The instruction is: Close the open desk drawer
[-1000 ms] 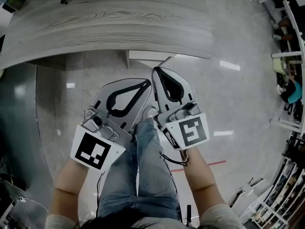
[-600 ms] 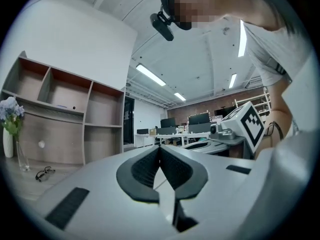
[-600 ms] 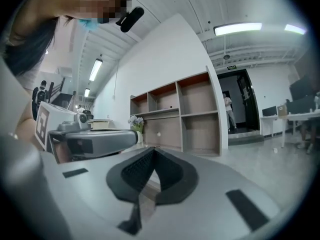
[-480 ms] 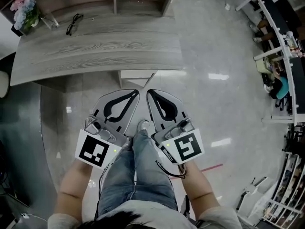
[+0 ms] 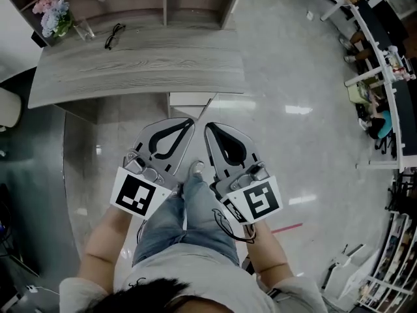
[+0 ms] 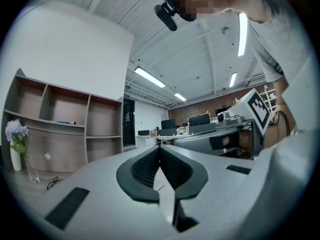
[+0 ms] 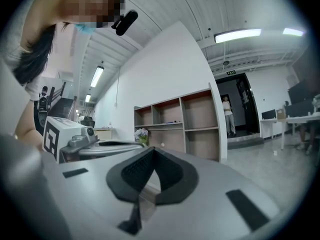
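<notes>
One pale drawer juts from under the desk's front edge, a vase holds flowers at its far-left corner, and left gripper and right gripper hang just short of the drawer, jaws pressed together.

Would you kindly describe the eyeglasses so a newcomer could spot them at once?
Find the grey wood-grain desk across the top of the head view and go to its far left corner, where flowers stand. Right of them, past a clear glass, lie the eyeglasses: the only dark, flat, thin-framed thing on the desktop.
</notes>
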The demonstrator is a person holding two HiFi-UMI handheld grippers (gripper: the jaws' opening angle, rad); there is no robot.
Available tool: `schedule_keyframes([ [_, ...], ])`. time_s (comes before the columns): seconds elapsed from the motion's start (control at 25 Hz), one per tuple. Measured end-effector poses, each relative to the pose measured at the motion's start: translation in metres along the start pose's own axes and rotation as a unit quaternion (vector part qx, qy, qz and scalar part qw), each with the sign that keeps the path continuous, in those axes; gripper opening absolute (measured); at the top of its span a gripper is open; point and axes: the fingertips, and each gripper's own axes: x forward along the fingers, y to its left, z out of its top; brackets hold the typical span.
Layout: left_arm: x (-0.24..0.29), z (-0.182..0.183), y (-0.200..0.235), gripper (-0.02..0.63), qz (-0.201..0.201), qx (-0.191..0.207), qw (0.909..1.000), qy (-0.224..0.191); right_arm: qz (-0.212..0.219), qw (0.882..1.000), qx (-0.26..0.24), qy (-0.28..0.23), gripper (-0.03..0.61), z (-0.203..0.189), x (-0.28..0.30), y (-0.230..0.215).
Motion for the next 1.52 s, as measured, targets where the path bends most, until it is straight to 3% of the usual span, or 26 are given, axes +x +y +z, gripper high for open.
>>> schedule_keyframes([
  [0.56,-0.025,0.034,-0.028,0.011,-0.007,-0.006,0.9999,-0.009,0.016,0.999,-0.021,-0.023,0.008,0.031,-0.029,0.042],
  [0.76,-0.030,0.039,-0.030,0.011,-0.013,0.008,0.9998,-0.009,0.012,0.999,-0.031,-0.029,0.008,0.036,-0.031,0.044],
  [1.52,-0.035,0.045,-0.032,0.011,-0.020,0.003,0.9996,-0.021,0.000,0.999,-0.034,-0.031,0.008,0.037,-0.036,0.043],
])
